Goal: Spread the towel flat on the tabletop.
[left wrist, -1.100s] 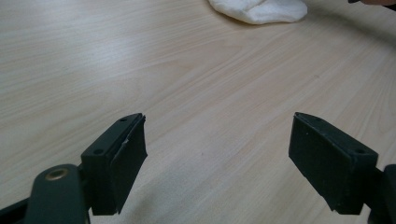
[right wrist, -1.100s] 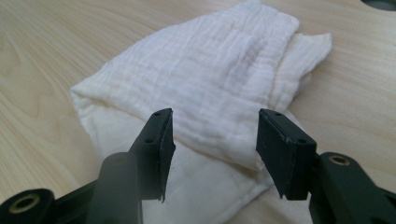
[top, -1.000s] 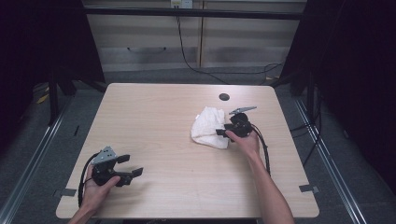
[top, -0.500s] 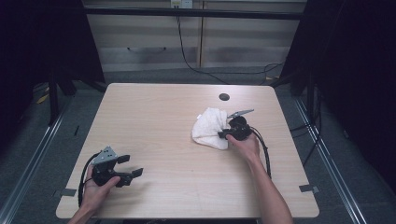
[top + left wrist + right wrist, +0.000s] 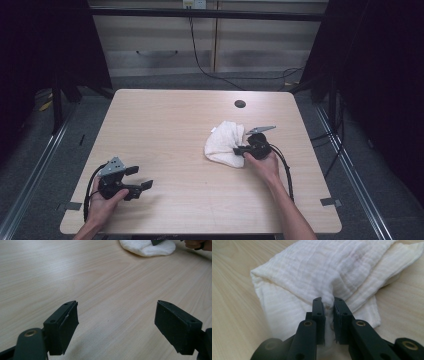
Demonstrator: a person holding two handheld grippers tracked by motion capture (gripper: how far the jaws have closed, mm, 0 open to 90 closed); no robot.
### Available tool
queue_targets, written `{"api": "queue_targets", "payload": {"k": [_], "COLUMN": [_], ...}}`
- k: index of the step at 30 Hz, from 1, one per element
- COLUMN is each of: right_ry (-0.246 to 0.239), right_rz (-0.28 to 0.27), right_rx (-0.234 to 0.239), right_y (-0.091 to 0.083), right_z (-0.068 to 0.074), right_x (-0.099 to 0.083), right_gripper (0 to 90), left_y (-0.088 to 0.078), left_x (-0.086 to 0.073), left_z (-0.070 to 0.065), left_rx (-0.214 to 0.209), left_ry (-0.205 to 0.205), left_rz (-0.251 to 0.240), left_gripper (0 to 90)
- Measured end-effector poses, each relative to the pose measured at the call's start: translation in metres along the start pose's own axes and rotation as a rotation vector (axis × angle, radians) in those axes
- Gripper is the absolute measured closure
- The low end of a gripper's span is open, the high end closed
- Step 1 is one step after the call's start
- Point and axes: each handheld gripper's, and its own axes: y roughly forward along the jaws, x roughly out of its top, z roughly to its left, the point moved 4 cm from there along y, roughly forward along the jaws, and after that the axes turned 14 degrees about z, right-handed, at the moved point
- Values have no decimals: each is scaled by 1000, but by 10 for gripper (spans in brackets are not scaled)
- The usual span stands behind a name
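Pinching one white cloth (image 5: 337, 272), right gripper (image 5: 328, 302) fingers just closing.

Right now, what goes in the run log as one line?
phase: grasp | right tongs: just closed, pinching white crumpled cloth | left tongs: open, idle | pale wooden table

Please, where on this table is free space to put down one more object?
The table is bare across its far left part, and between the left gripper and the white cloth. It is crowded only around the cloth, where the right gripper pinches a fold, near the small hole.
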Motion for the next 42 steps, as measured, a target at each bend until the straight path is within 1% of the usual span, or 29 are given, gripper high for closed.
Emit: {"api": "queue_targets", "payload": {"k": [1, 3, 7, 8, 11, 12, 13, 14, 17, 18, 19, 20, 21, 23, 24, 26, 32, 33, 35, 37, 38, 39, 41, 42], "right_ry": [-7, -16, -30, -32, -29, -37, -37, -42, -55, -57, -57, -57, -70, -70, -81, -90, -128, -128, -137, -133, -142, -142, -152, -159], "right_rz": [4, 7, 12, 8, 5, 8, 8, 16, 23, 23, 23, 23, 25, 27, 30, 33, 45, 45, 44, 40, 38, 38, 44, 50], "right_rx": [12, 5, 9, 24, 34, 38, 38, 36, 36, 48, 48, 55, 59, 60, 66, 61, 79, 79, 99, 106, 117, 117, 109, 115], "right_y": [-2, -3, -4, -6, -7, -8, -8, -9, -10, -11, -11, -11, -12, -13, -14, -14, -17, -17, -18, -18, -18, -18, -18, -18], "right_z": [4, 7, 14, 17, 21, 25, 25, 28, 32, 35, 35, 37, 40, 42, 47, 49, 67, 67, 73, 75, 80, 80, 85, 93], "right_x": [-4, -6, -11, -15, -20, -23, -23, -25, -27, -29, -29, -31, -34, -35, -38, -39, -50, -50, -54, -56, -59, -59, -60, -62], "right_gripper": [804, 803, 804, 803, 804, 804, 804, 804, 805, 805, 805, 805, 805, 805, 806, 806, 805, 805, 805, 805, 805, 805, 804, 802], "left_y": [1, 1, 1, 2, 2, 2, 2, 2, 2, 0, 0, 0, 0, 1, 1, 3, 4, 5, 4, 4, 4, 4, 3, 3], "left_x": [0, 0, 0, 0, 0, 1, 1, 0, 0, 1, 1, 1, 2, 2, 2, 3, 3, 3, 3, 3, 3, 3, 3, 3], "left_z": [0, 0, -1, -1, -1, -1, -1, 0, 0, -2, -2, -3, -5, -7, -8, -8, -8, -8, -7, -7, -7, -7, -6, -6], "left_rx": [4, 5, 4, 10, 12, 13, 13, 32, 31, 32, 32, 31, 27, 21, 24, 21, 24, 23, 26, 26, 28, 28, 31, 29], "left_ry": [-2, 1, -1, -1, 0, -2, -2, -6, -12, -16, -16, -10, -10, -2, 4, 7, 3, 2, 2, 0, 1, 1, 0, -2], "left_rz": [3, 5, 5, 10, 10, 11, 11, 14, 11, -1, -1, -2, -3, 0, 5, 11, 17, 18, 17, 13, 12, 12, 11, 10], "left_gripper": [188, 188, 188, 188, 188, 188, 189, 189, 189, 198, 198, 198, 198, 198, 198, 198, 198, 198, 198, 198, 198, 198, 198, 198]}}
